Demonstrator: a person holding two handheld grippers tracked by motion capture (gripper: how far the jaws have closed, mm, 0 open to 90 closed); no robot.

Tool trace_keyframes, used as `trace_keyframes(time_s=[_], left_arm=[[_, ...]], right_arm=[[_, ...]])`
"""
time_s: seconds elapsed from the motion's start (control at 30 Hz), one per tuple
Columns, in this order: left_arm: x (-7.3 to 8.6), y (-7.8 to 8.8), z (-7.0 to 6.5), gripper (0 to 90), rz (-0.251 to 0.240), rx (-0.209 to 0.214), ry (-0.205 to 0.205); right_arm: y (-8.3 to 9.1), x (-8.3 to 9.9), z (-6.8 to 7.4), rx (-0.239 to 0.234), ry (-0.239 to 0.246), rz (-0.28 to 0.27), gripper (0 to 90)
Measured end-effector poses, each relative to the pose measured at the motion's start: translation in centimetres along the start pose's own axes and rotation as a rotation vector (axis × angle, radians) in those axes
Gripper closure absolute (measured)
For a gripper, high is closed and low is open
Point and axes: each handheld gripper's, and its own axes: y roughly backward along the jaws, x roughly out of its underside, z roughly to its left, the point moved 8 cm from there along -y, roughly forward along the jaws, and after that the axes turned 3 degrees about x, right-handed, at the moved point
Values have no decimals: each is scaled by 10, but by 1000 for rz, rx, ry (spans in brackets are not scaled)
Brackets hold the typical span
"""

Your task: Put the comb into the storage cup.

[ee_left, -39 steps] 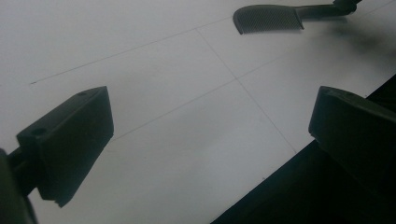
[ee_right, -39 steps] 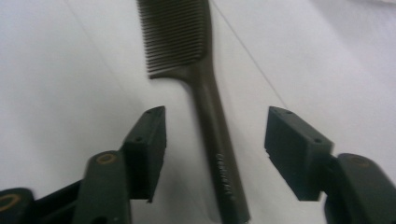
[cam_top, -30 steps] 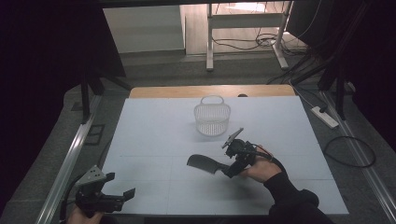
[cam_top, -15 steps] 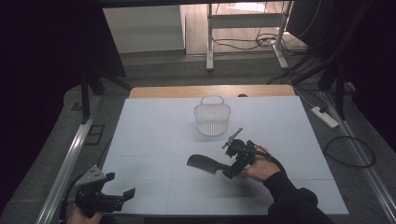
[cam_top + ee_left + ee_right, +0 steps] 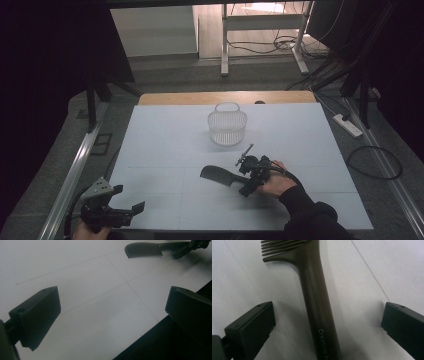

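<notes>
Black comb (image 5: 317, 302) flat on table, handle between spread right claw (image 5: 328, 327), untouched.

Obstacles on white table (image 5: 165, 150): 1 white basket (image 5: 227, 123) upright at rear centre, 1 black comb (image 5: 218, 175) lying flat mid-front. Left half bare; wide passage between them.

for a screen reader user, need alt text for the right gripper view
A dark plastic comb lies on the white table, its handle between the right gripper's two open black fingers, neither touching it; its teeth point left at the top.
</notes>
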Motion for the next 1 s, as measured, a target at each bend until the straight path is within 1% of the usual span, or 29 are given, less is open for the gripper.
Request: trace_keyframes(time_s=[0.23,0.3,0.33,0.43,0.53,0.57,0.6,0.67,0.73,0.77,0.8,0.87,0.9,1.0], left_arm=[[0,0,0,7,0,0,0],[0,0,0,7,0,0,0],[0,0,0,8,0,0,0],[0,0,0,8,1,1,-1],[0,0,0,8,1,0,-1],[0,0,0,8,1,0,-1],[0,0,0,8,1,0,-1],[0,0,0,8,1,0,-1],[0,0,0,7,2,0,-1],[0,0,0,8,1,-1,-1],[0,0,0,8,2,-1,-2],[0,0,0,8,1,-1,-1],[0,0,0,8,2,0,-2],[0,0,-1,8,1,0,-2]], right_arm=[[0,0,0,-1,-1,1,3],[1,0,0,2,1,-1,32],[2,0,1,-2,-1,-4,59],[7,0,2,-7,19,-11,172],[11,-1,2,-14,41,-11,339],[13,-1,3,-19,48,-16,426],[13,-1,3,-19,48,-16,426],[14,-1,3,-22,61,-24,517],[15,-1,4,-25,65,-22,585],[16,-1,3,-30,79,-21,681],[16,-1,3,-30,79,-21,681],[16,-1,4,-40,91,-19,722],[16,-1,5,-41,83,-17,724],[16,-2,5,-40,85,-16,728]])
